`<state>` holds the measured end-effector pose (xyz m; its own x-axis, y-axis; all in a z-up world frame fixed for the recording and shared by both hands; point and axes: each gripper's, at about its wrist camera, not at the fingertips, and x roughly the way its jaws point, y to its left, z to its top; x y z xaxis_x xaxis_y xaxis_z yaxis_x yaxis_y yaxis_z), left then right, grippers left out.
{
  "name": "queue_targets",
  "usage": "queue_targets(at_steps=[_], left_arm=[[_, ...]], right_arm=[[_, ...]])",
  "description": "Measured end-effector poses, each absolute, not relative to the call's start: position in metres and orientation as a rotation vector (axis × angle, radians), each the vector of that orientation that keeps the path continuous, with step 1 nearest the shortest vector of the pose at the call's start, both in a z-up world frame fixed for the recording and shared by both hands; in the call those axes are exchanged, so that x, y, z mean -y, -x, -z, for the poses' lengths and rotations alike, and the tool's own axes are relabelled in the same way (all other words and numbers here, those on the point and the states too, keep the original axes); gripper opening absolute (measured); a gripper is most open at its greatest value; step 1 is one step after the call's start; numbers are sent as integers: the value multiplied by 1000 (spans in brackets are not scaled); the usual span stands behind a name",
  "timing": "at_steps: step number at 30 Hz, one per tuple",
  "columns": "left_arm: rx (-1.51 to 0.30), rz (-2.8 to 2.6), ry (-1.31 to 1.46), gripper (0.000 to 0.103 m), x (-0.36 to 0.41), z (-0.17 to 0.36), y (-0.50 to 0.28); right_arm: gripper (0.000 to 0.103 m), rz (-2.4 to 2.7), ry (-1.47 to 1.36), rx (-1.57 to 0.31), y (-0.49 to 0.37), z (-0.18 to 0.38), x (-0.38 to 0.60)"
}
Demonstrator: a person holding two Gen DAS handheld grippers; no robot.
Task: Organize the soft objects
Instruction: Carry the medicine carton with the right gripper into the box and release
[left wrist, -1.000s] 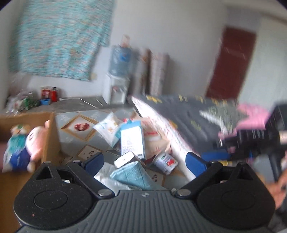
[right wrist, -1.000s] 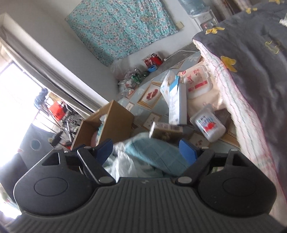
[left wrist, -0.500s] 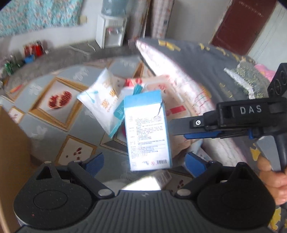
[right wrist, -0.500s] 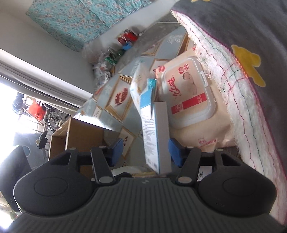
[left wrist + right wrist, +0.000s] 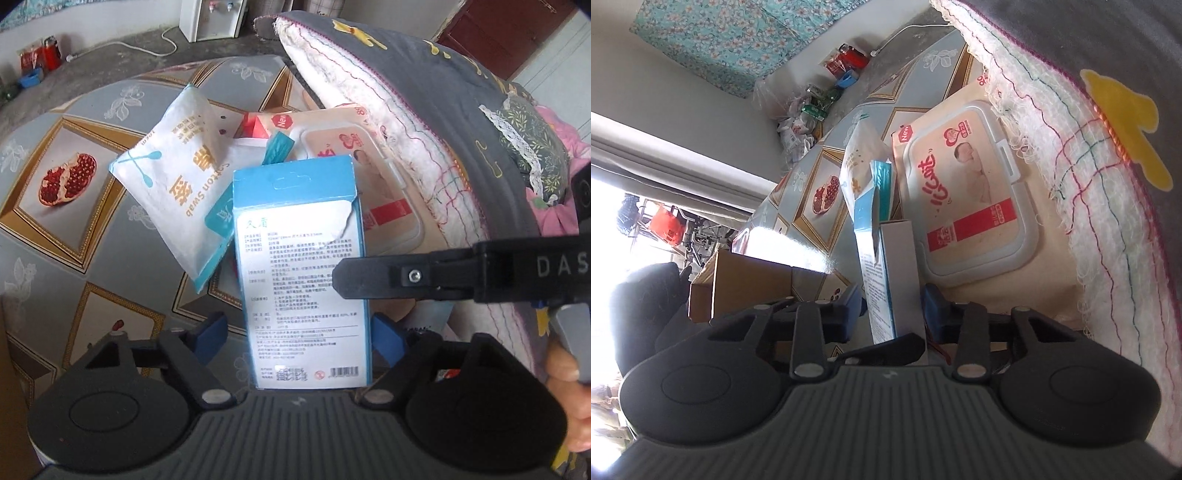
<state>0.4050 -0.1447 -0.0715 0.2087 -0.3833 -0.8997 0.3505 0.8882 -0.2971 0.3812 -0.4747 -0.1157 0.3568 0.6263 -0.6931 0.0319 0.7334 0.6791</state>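
The blue box (image 5: 301, 277) stands on the floor at twelve o'clock of both grippers. The right gripper (image 5: 892, 301) has just been closing, its fingers narrow and pinching the box; the left gripper (image 5: 295, 332) has just been closing too, fingers wide astride it without touching. The thin card could crush or twist loose.

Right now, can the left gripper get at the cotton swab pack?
Probably not directly. The blue box stands between the left gripper's open fingers, ahead of the cotton swab pack, with the right gripper closing on that box.
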Motion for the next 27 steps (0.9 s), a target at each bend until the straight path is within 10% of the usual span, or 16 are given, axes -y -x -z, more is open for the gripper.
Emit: queue_targets(at_steps=[27], left_arm=[[-885, 444, 30, 74, 82, -111, -269]], right_arm=[[20, -664, -651, -871, -261, -56, 438]])
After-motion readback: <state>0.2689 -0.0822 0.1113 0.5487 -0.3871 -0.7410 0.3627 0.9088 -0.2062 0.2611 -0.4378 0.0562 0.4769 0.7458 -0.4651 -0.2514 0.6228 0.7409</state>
